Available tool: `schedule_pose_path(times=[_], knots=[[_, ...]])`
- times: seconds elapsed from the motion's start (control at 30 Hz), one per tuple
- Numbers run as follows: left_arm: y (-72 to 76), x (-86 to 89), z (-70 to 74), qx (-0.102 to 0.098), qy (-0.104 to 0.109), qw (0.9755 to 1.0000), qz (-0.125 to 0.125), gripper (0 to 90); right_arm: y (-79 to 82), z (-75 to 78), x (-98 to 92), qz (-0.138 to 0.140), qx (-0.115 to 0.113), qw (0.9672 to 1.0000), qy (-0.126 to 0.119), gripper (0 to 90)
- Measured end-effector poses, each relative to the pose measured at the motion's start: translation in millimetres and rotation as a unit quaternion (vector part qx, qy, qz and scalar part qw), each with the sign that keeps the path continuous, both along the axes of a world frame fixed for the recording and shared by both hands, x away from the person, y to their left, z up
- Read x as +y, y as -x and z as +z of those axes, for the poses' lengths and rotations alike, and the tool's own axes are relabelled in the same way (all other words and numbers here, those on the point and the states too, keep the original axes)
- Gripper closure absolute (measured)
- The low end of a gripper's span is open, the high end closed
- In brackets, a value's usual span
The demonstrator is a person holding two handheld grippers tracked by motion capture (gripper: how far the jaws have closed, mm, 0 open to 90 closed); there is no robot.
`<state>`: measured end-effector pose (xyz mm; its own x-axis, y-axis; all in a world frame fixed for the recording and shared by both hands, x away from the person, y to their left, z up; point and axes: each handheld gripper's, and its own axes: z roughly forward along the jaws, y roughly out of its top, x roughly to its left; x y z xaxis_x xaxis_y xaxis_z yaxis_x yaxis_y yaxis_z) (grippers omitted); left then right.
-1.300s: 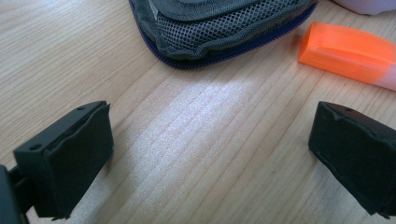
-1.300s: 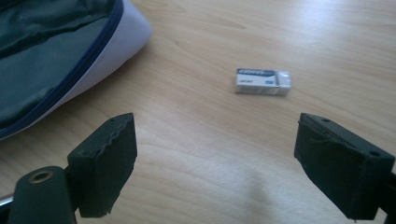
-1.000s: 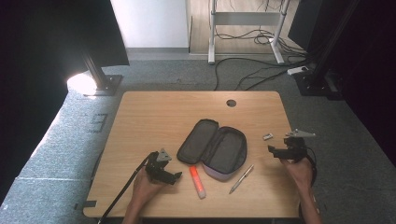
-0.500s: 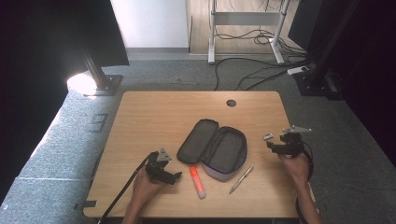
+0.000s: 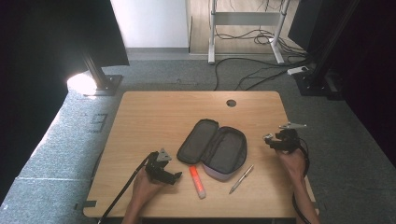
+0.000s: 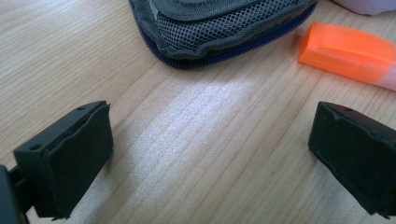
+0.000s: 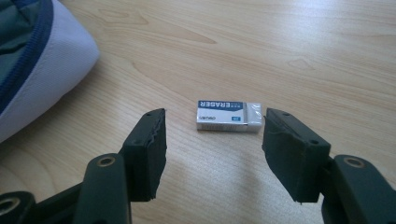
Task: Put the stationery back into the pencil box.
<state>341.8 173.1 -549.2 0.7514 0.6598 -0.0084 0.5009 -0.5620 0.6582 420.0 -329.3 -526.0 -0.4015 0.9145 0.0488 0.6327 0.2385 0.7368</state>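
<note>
Left gripper (image 5: 173,176) idles wide-jawed at lower left by the open grey fabric pencil case (image 5: 214,148) — right gripper (image 7: 212,149), jaws just been narrowing, straddles the small white rectangular eraser (image 7: 229,116) at frame centre without touching: centre, lower, squeeze its ends squarely.

A light wooden counter (image 5: 154,116) with a round cable hole (image 5: 231,103) near its far edge carries an open grey pencil case (image 5: 214,147) at the middle. Just beside the case's near edge lie an orange highlighter (image 5: 197,181) and a silver pen (image 5: 241,178). Toward the right edge lies a small white eraser (image 7: 229,115), apart from the case.
</note>
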Motion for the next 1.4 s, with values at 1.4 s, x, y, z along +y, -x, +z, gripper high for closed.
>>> schedule_pose_path(times=[1.4], knots=[[0.0,0.0,0.0,0.0,0.0,1.0,0.0,0.0,-35.6,-18.9,6.3,0.008,0.026,0.9992,0.028,35.6]])
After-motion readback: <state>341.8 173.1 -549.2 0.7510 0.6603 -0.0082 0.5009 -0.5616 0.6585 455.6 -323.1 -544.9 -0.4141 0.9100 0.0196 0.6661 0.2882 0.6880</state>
